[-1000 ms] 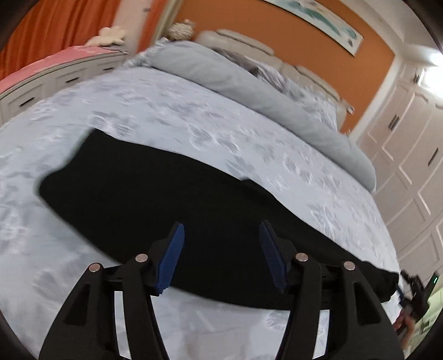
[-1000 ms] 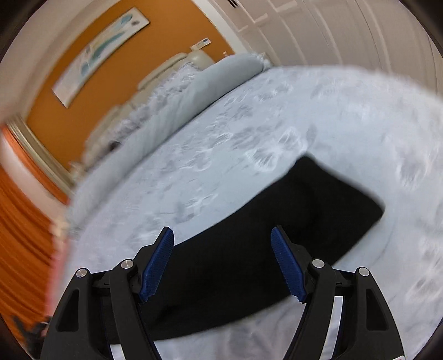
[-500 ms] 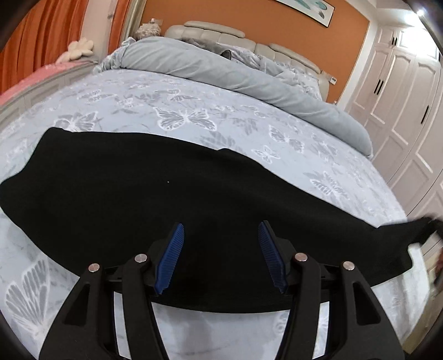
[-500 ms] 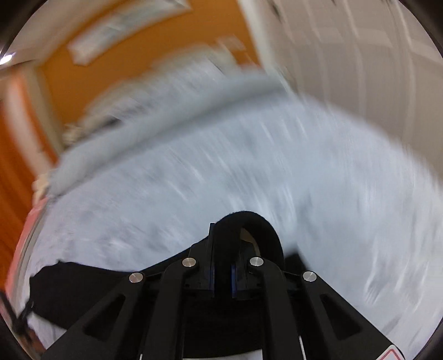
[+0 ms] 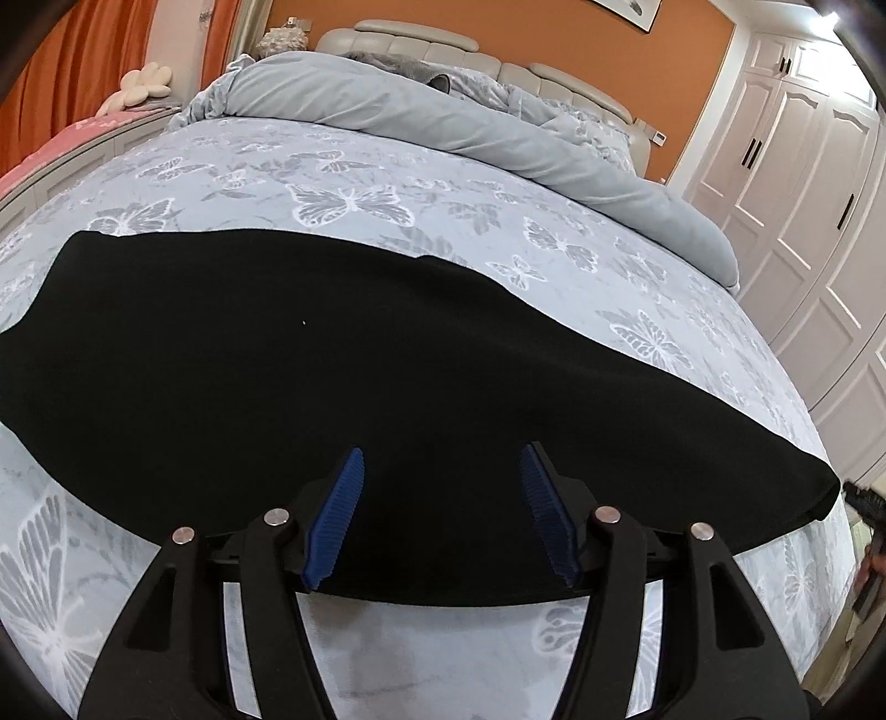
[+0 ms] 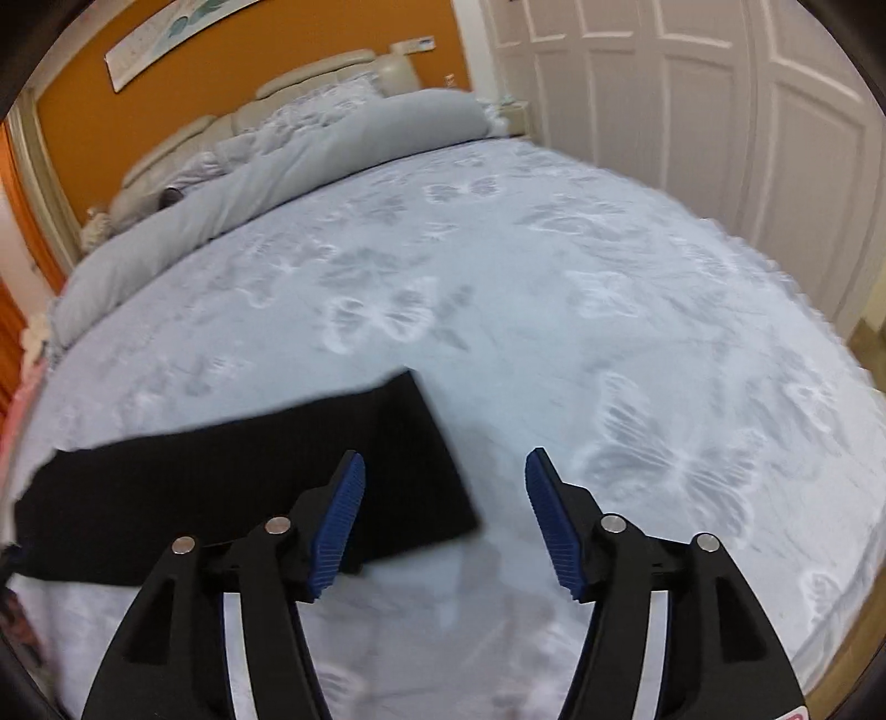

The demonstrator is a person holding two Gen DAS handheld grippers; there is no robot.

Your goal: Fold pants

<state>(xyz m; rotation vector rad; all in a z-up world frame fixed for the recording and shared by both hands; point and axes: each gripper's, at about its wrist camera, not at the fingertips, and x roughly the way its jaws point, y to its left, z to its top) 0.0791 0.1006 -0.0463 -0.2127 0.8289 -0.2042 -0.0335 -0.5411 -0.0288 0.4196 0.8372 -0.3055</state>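
Black pants lie flat across the butterfly-print bed sheet as one long band. My left gripper hovers over their near edge around the middle. Its jaws are opening, and only the cloth lying below shows between the blue pads. In the right wrist view the pants' end lies flat at the lower left. My right gripper is above the corner of that end. Its jaws are opening too. The left pad is over the cloth, the right pad over bare sheet, and neither holds anything.
A rolled grey duvet and pillows lie along the padded headboard. White wardrobe doors stand close beside the bed. A white cabinet with a pink top is at the left. The bed's edge curves away at the right.
Half a second ago my right gripper was shut on a raised fold of the pants; it has let go and the end lies flat. My left gripper has sunk closer to the cloth.
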